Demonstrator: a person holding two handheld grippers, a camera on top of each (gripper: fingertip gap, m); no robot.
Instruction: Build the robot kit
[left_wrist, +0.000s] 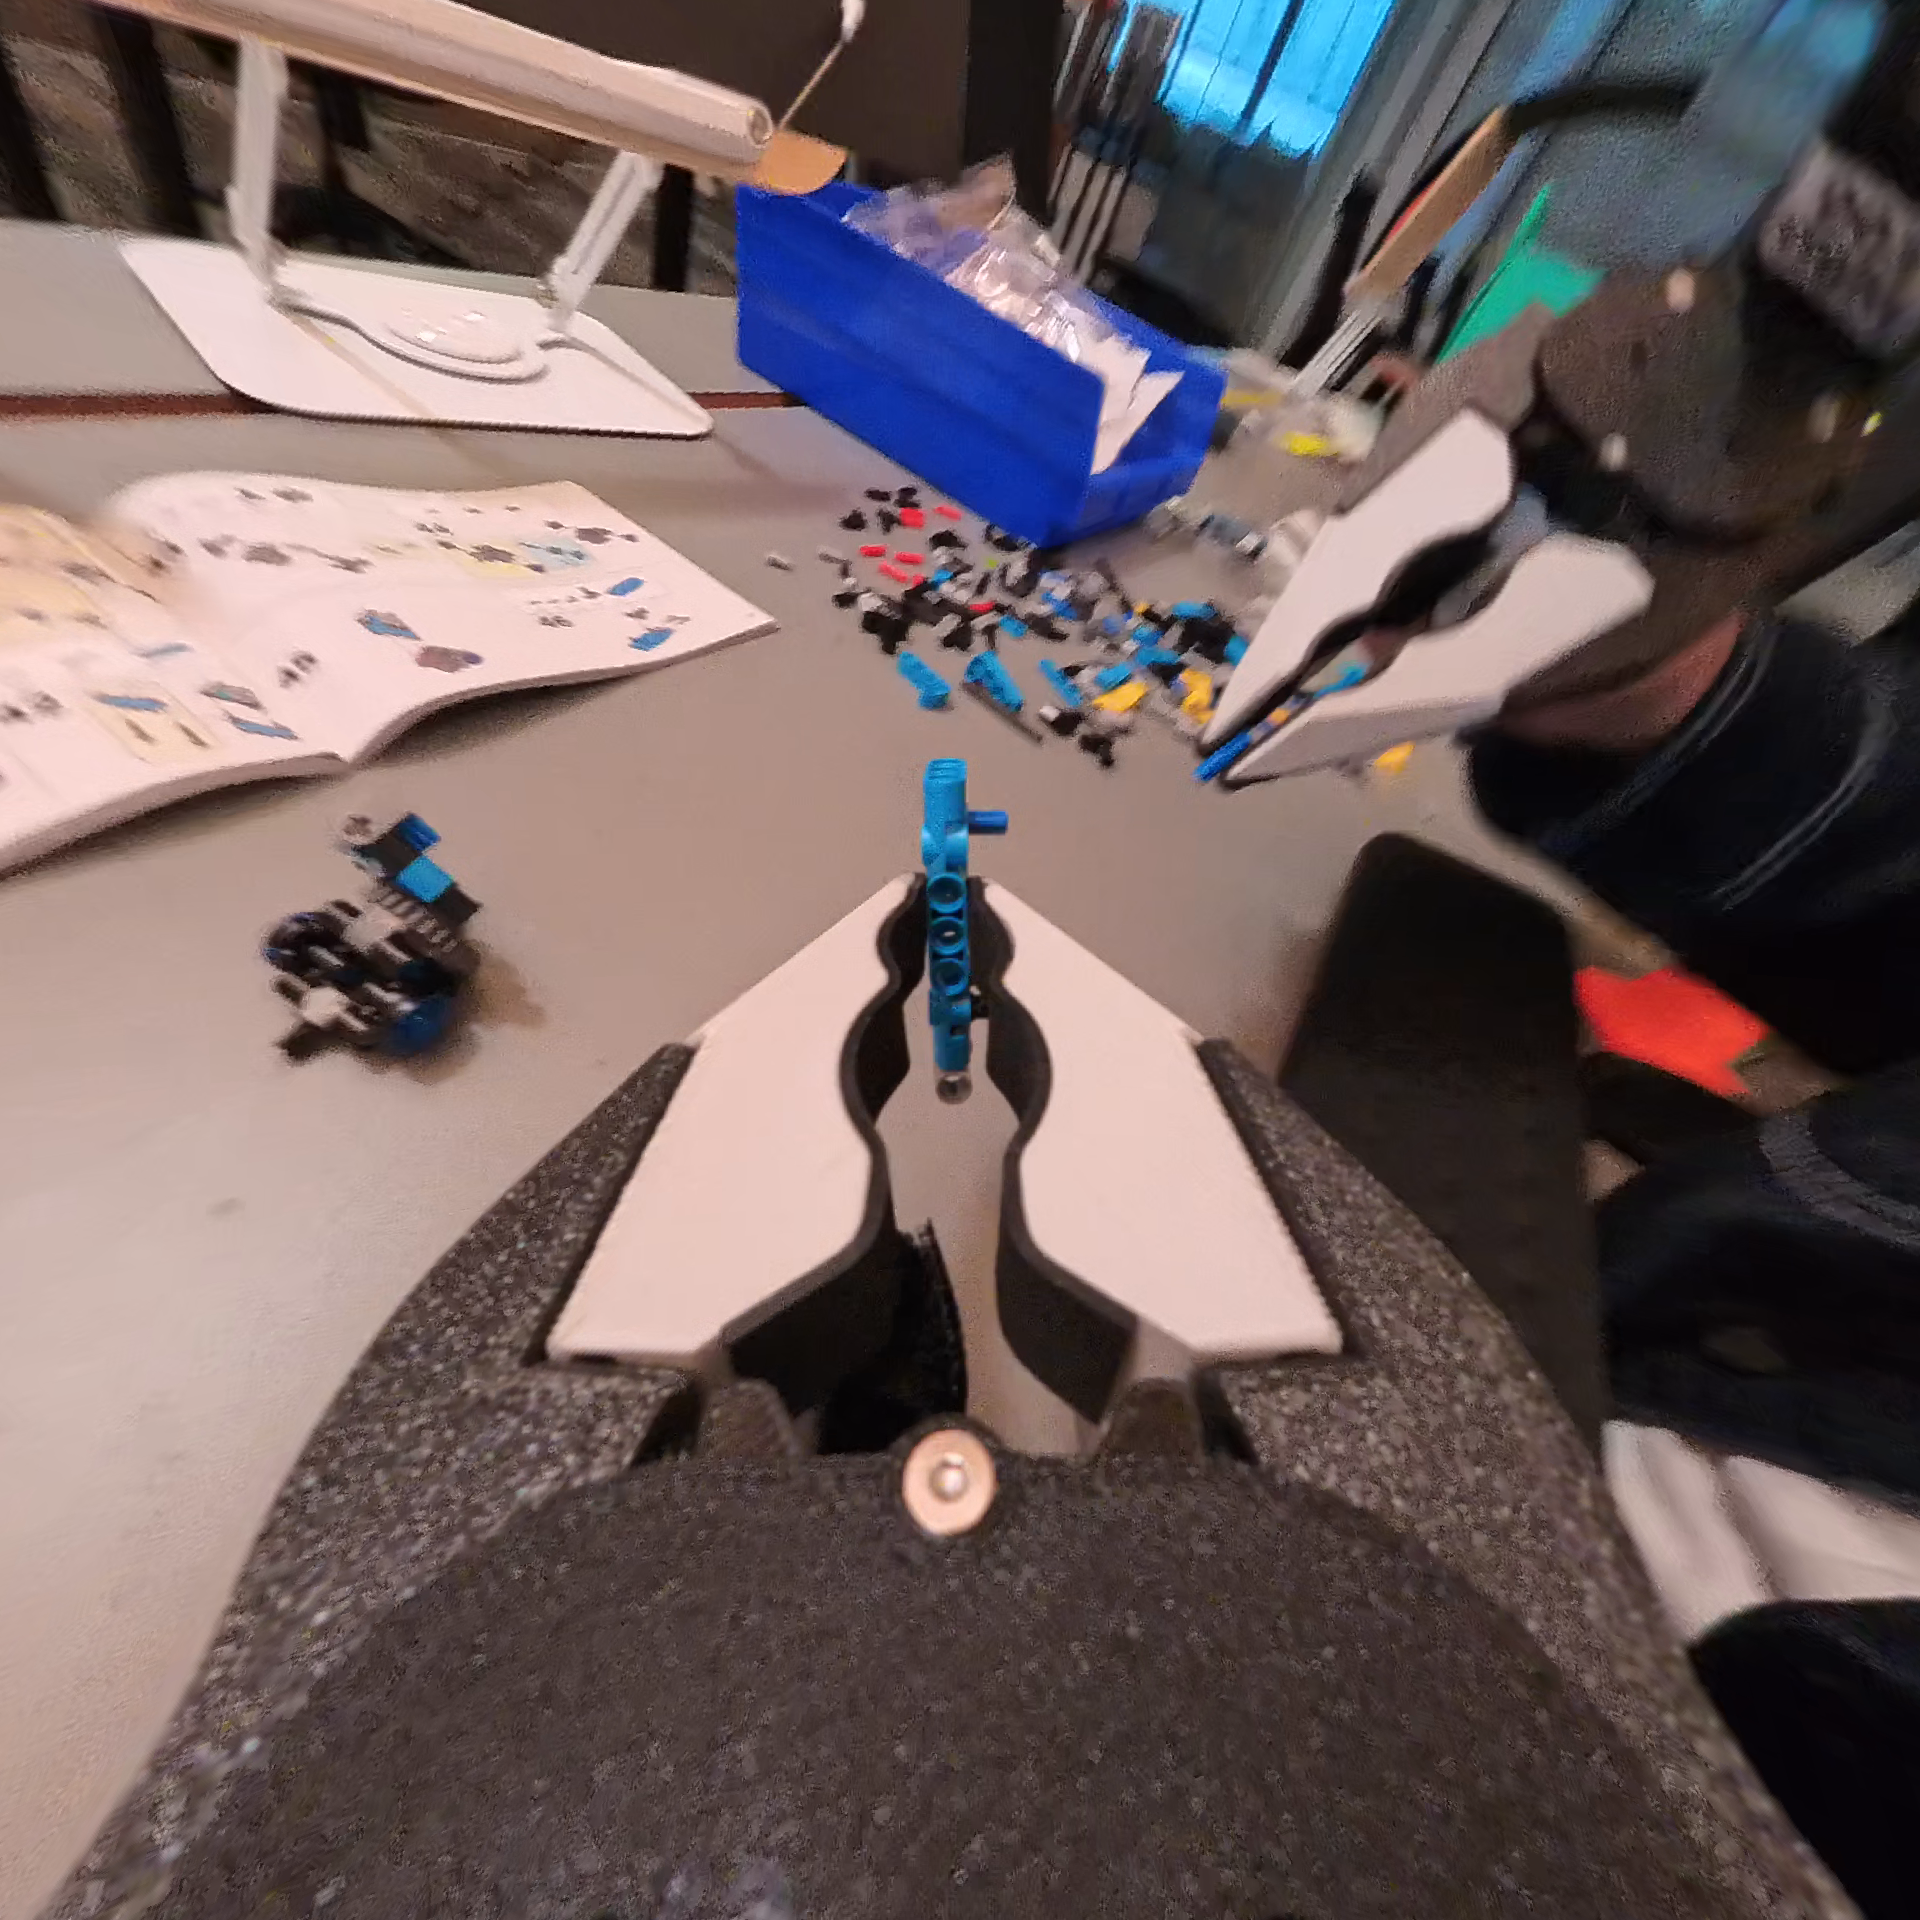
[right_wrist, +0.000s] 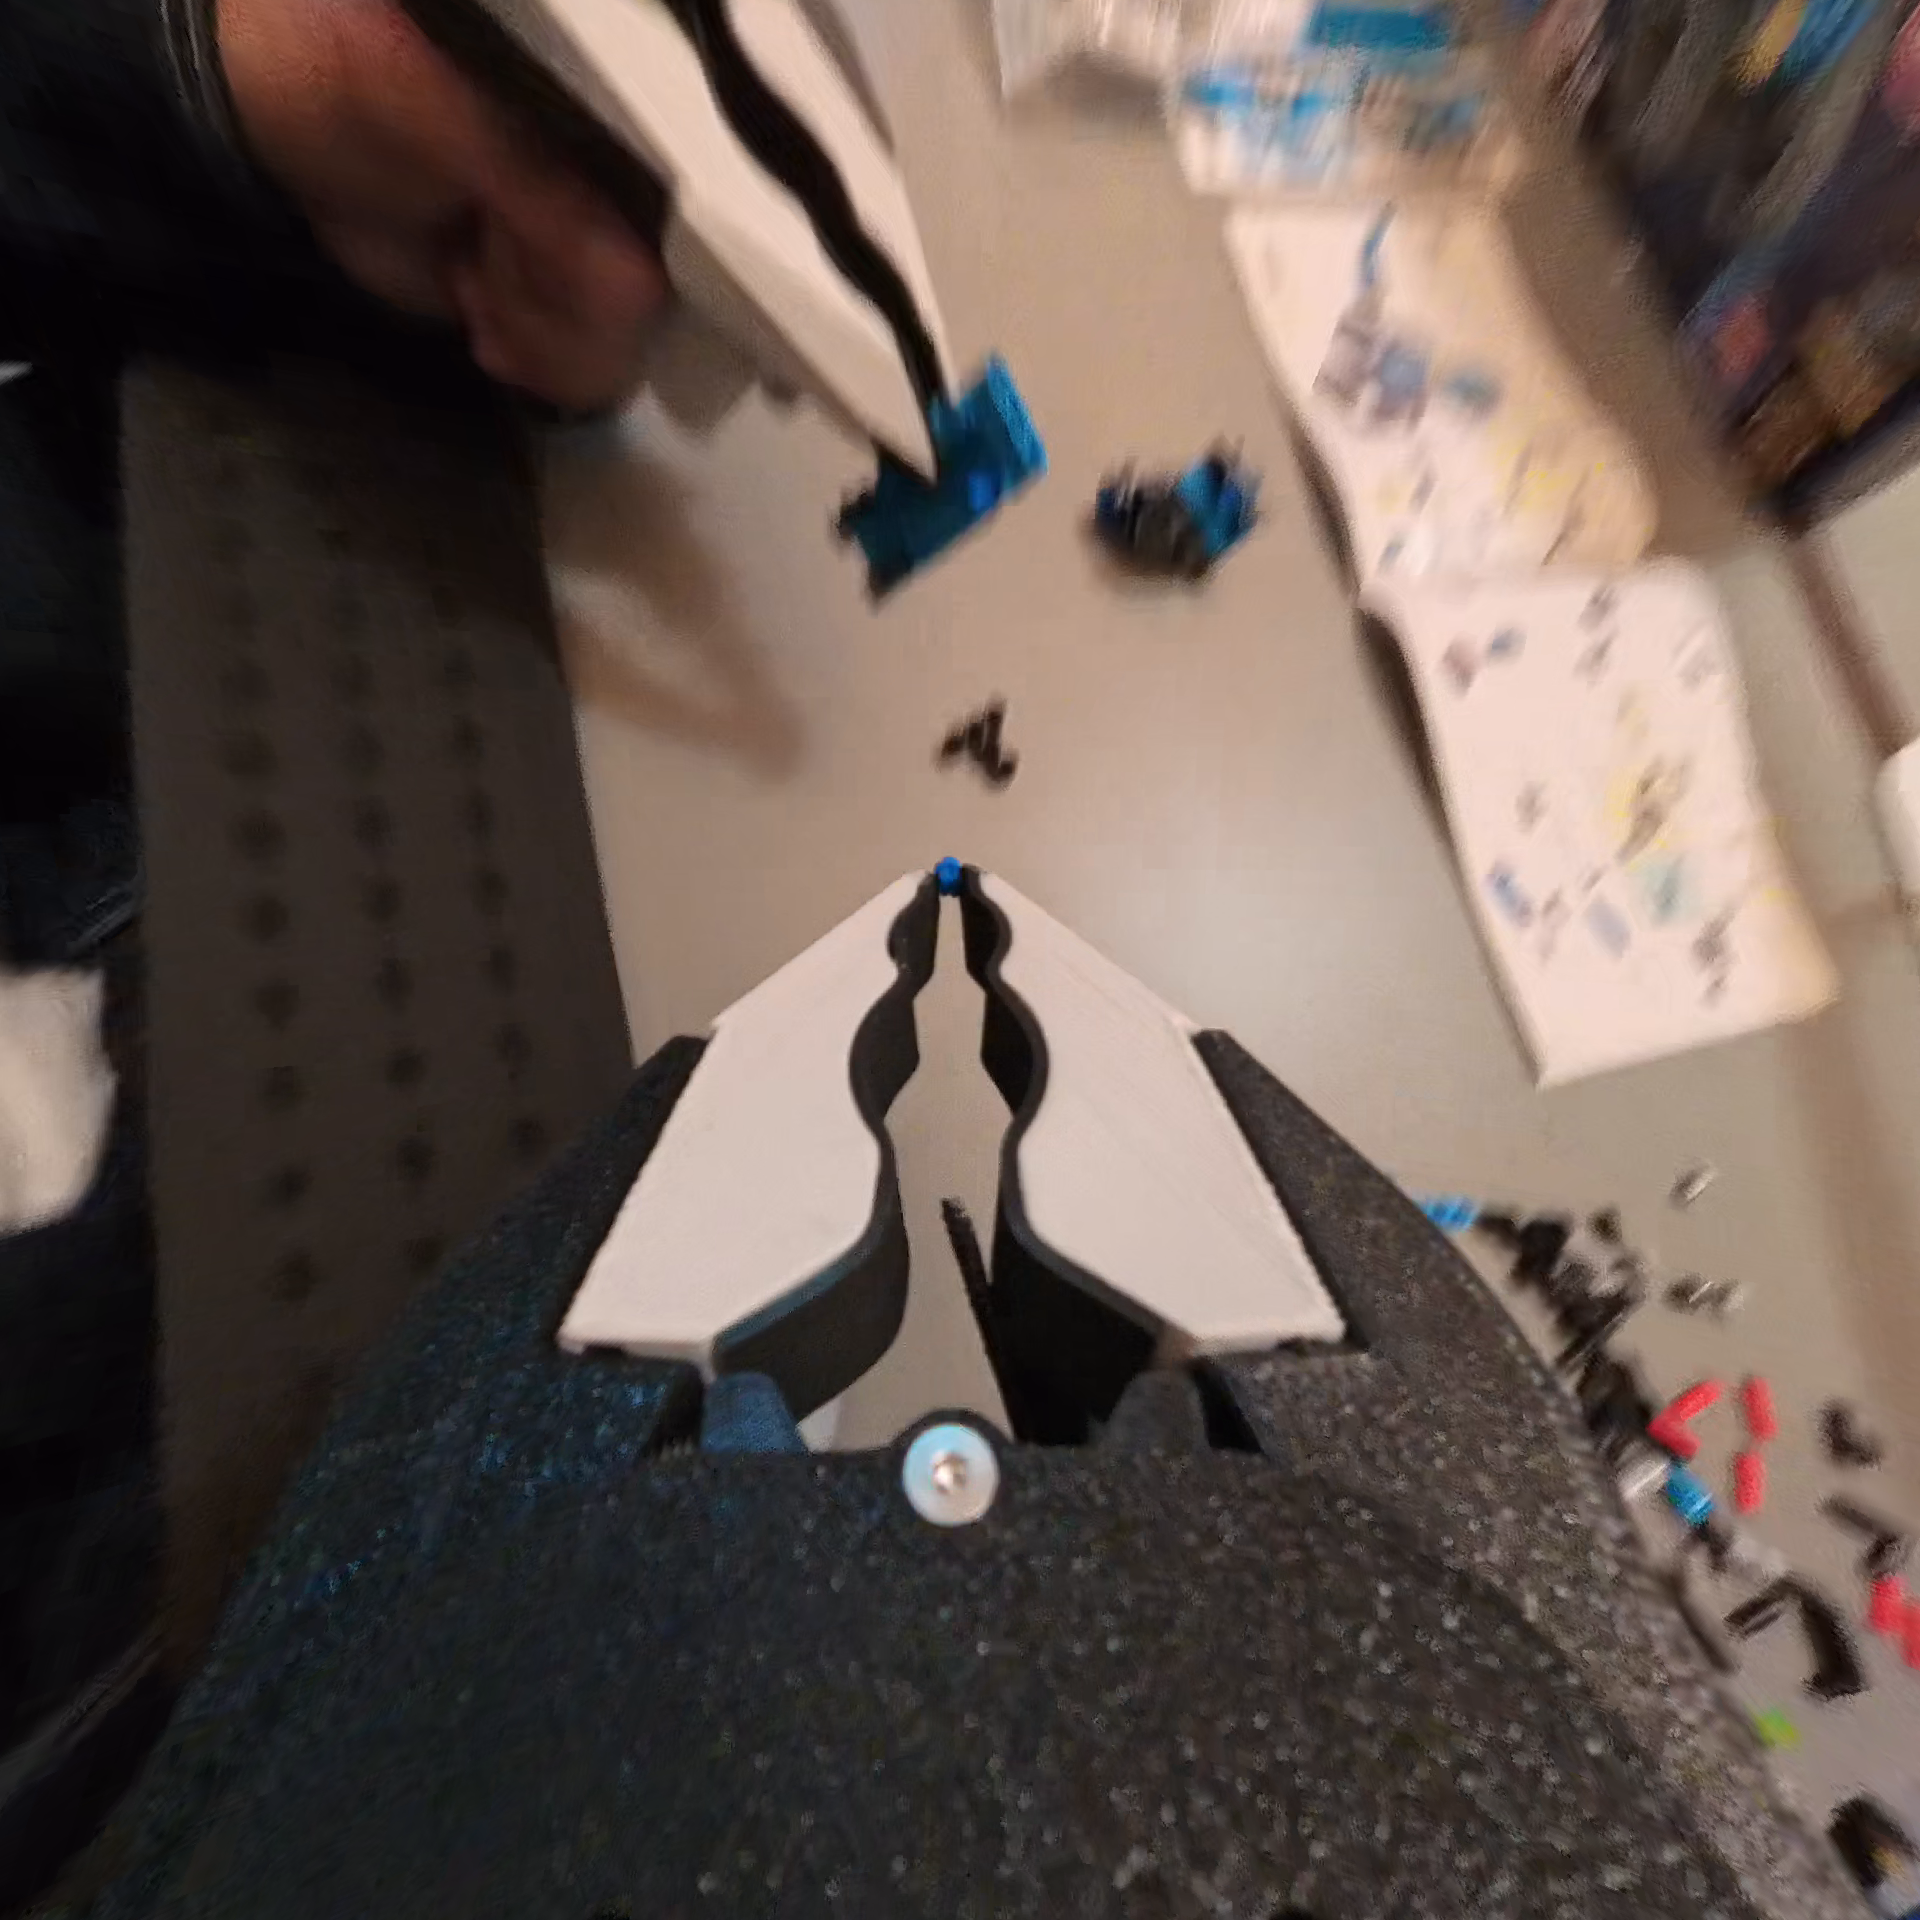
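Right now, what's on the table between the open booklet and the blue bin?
Mostly bare grey table between booklet and blue bin; scattered small pieces begin near the bin, left wrist view.

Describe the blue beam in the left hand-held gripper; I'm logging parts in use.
The blue beam is a slim, glossy plastic strip with a row of round holes. It stands upright, clamped edge-on between the white fingertips of the left hand-held gripper, above the grey table. A short blue pin sticks out sideways near its top, and a small grey stud shows at its lower end.

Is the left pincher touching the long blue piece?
Touching. The left wrist view shows the left gripper shut on the blue beam, pinched between both fingertips.
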